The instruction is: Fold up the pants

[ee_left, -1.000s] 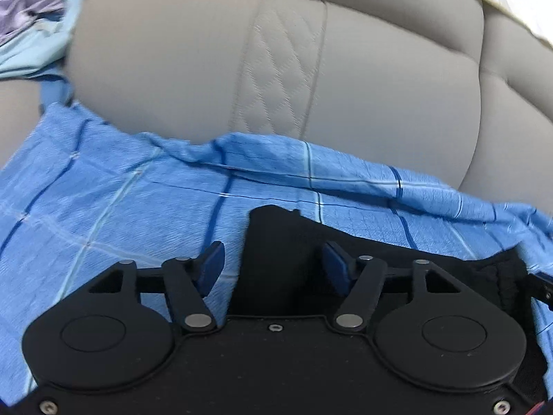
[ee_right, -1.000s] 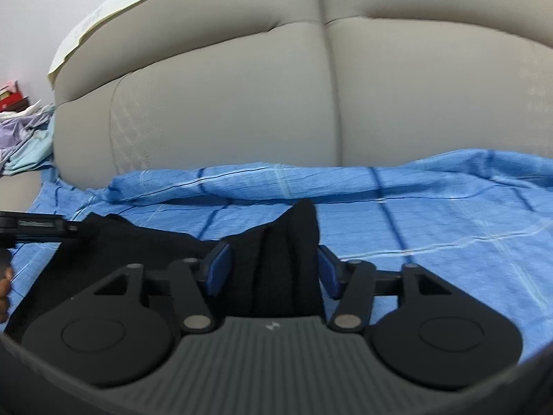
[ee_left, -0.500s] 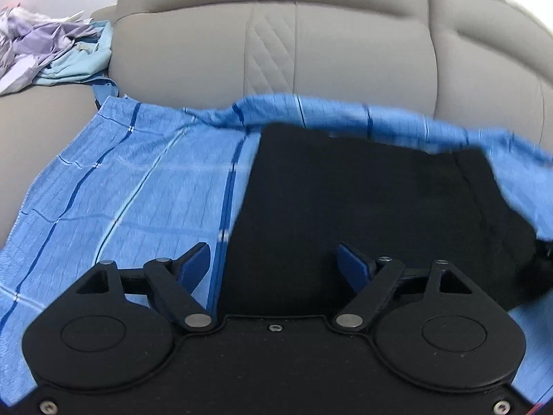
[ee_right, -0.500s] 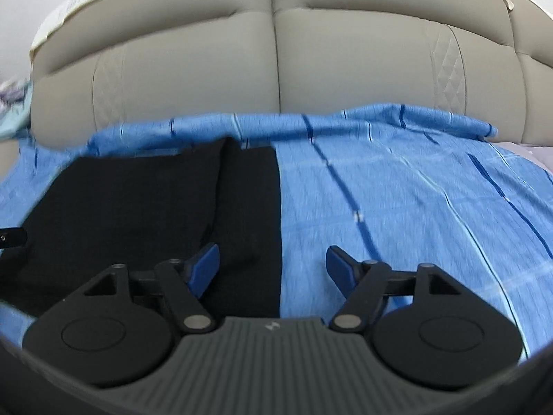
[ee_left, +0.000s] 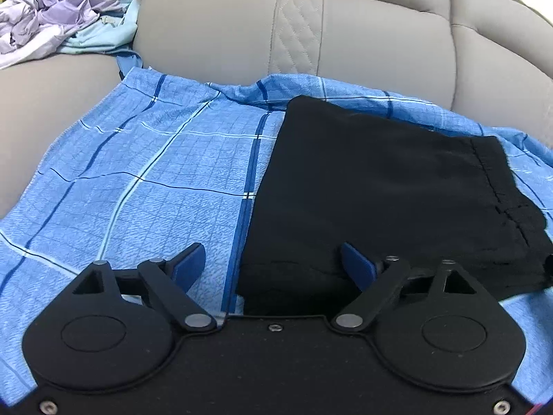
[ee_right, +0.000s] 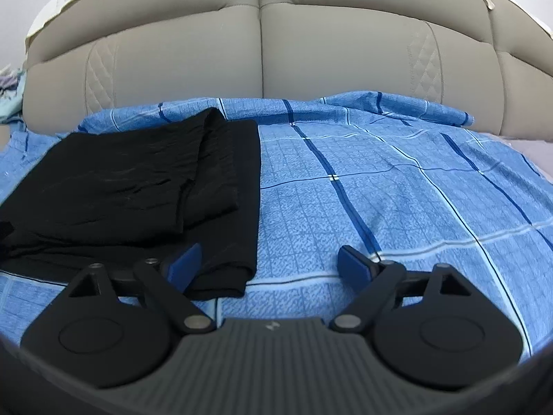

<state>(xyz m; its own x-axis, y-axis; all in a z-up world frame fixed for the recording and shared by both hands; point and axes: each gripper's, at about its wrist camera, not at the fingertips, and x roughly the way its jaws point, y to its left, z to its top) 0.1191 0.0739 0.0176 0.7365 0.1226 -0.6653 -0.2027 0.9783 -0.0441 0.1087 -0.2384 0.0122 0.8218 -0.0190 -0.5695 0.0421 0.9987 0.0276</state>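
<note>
Home bedroom: padded headboard (ee_right: 262, 52), checked bedsheet (ee_right: 397, 190), crumpled laundry (ee_left: 52, 17).

The left gripper (ee_left: 273, 264) is spread wide, its blue fingertips (ee_left: 188, 264) at 9 and 3 o'clock, holding nothing. The right gripper (ee_right: 269, 264) is likewise spread and unladen.

My left tongs (ee_left: 273, 264) are matte black: two round discs with a shallow circle pressed in each, triangular cut-outs above them, and crossed link arms pinned with silver rivets. Blue pads (ee_left: 188, 263) tip the fingers. A small screw sits at the middle of the flat plate, and two more at its lower corners. My right tongs (ee_right: 268, 263) match, but the plate is ribbed grey with a small pale logo.
</note>
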